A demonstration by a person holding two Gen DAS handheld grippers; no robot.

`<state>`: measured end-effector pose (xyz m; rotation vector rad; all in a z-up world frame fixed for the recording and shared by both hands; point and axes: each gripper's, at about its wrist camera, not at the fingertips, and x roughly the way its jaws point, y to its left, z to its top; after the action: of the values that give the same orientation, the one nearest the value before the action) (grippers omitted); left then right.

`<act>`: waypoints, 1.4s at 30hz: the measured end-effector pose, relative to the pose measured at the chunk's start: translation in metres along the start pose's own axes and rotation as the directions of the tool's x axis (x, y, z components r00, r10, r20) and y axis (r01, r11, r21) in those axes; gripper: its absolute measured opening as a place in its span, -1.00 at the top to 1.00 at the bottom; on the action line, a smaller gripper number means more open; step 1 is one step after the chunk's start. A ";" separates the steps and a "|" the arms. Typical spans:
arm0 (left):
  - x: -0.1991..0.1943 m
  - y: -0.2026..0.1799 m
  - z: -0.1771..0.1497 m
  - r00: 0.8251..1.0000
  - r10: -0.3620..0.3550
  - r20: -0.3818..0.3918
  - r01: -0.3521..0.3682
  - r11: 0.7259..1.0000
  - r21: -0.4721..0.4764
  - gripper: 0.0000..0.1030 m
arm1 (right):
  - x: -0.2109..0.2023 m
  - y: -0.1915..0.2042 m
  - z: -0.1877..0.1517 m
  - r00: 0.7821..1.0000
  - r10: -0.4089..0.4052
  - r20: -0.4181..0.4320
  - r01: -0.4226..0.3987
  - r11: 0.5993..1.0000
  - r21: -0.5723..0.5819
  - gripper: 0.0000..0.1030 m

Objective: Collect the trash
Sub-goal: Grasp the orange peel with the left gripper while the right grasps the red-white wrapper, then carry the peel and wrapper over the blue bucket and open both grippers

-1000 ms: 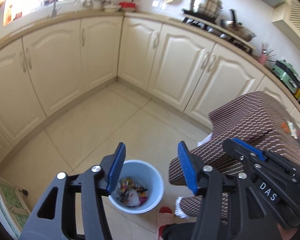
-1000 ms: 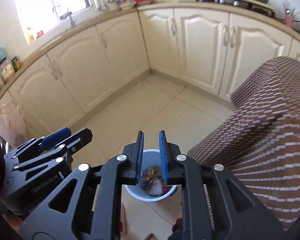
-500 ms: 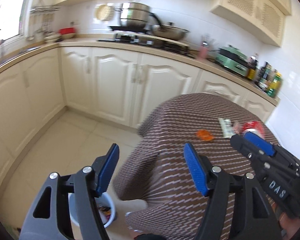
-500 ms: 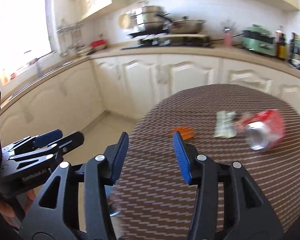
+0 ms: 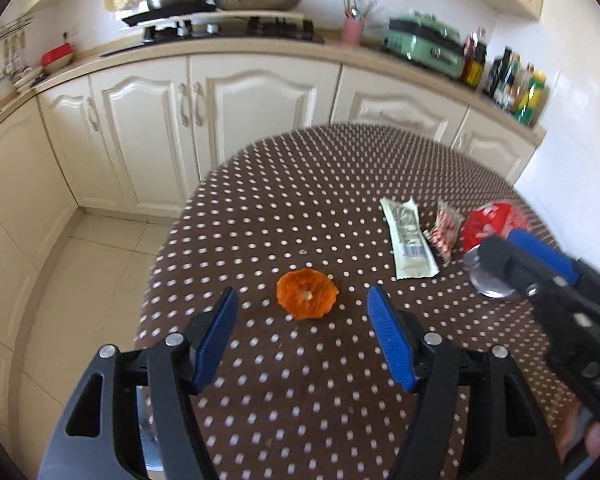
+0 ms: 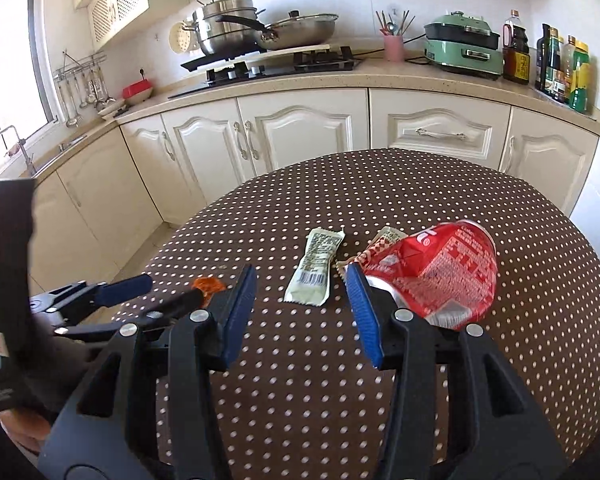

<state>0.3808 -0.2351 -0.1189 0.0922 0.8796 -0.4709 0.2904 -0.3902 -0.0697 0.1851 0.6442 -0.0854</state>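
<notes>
Right hand-held gripper point(image 5: 540, 258): "D S" letters legible; packaging print unreadable.

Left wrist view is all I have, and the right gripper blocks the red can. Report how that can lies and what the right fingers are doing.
Observer: The crushed red drink can lies on its side on the brown dotted tablecloth, just right of the right gripper's right-hand finger.
Operator: Now the fingers.
Observer: They stand open and have just been opening, with nothing between them.
Operator: Say what lies ahead of them.
Observer: The pale green flat sachet lies straight ahead, in line with the gap between the fingers.
</notes>
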 end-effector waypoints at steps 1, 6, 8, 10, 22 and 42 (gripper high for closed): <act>0.006 -0.002 0.001 1.000 0.020 -0.018 -0.020 1.000 0.009 -0.27 | 0.002 -0.003 0.002 1.000 0.001 -0.003 -0.001 1.000 -0.004 0.10; 0.021 -0.012 0.000 0.997 0.060 -0.038 -0.057 0.994 0.089 0.33 | 0.017 -0.003 0.012 1.000 -0.002 -0.022 0.002 1.000 -0.018 0.10; 0.016 -0.006 0.001 0.999 0.042 -0.011 -0.041 0.997 0.064 0.33 | 0.024 0.000 0.014 0.999 -0.002 -0.039 0.000 1.000 -0.026 0.10; 0.008 0.006 0.007 0.998 0.048 0.027 -0.048 0.999 0.024 0.33 | 0.037 0.005 0.016 0.998 -0.003 -0.069 0.000 0.999 -0.042 0.10; -0.016 0.056 0.013 0.992 0.087 0.097 -0.077 0.992 -0.095 0.33 | 0.102 0.033 0.003 0.955 -0.213 -0.208 0.167 0.962 -0.217 0.10; -0.069 0.123 -0.040 0.988 0.093 0.120 -0.070 0.980 -0.186 0.33 | 0.049 0.123 -0.012 0.982 0.066 -0.178 -0.099 0.978 -0.184 0.85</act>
<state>0.3678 -0.0895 -0.1061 -0.0681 0.7854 -0.3143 0.3387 -0.2687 -0.0910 0.0323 0.8109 0.0743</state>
